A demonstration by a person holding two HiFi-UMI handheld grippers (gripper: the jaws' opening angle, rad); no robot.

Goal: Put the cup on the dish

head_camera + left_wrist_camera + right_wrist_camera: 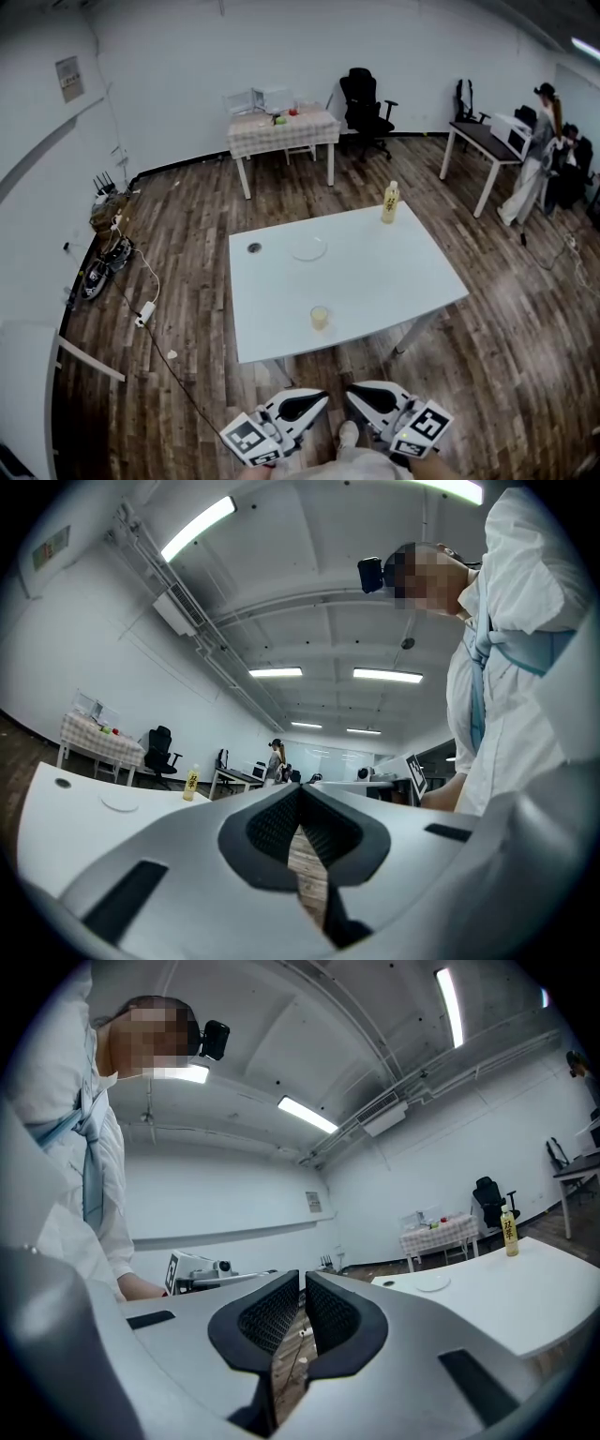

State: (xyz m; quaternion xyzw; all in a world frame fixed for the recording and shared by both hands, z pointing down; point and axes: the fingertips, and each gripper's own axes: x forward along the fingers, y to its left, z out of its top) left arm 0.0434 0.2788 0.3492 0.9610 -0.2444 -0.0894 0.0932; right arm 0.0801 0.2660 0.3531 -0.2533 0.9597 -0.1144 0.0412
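Currently, bottom of head view, short of the white table [412,272]: left gripper [314,401] pressed together, right gripper [364,398] all but together, nothing pinched. Yellowish cup [320,318] stands lower centre, dish [308,248] apart above it. Judgement: spread jaws before reaching; keep cup upright.

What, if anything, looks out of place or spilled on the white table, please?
Nothing stands out: the cup stands upright near the front edge, the dish lies flat farther back, and the bottle stands upright at a far corner.
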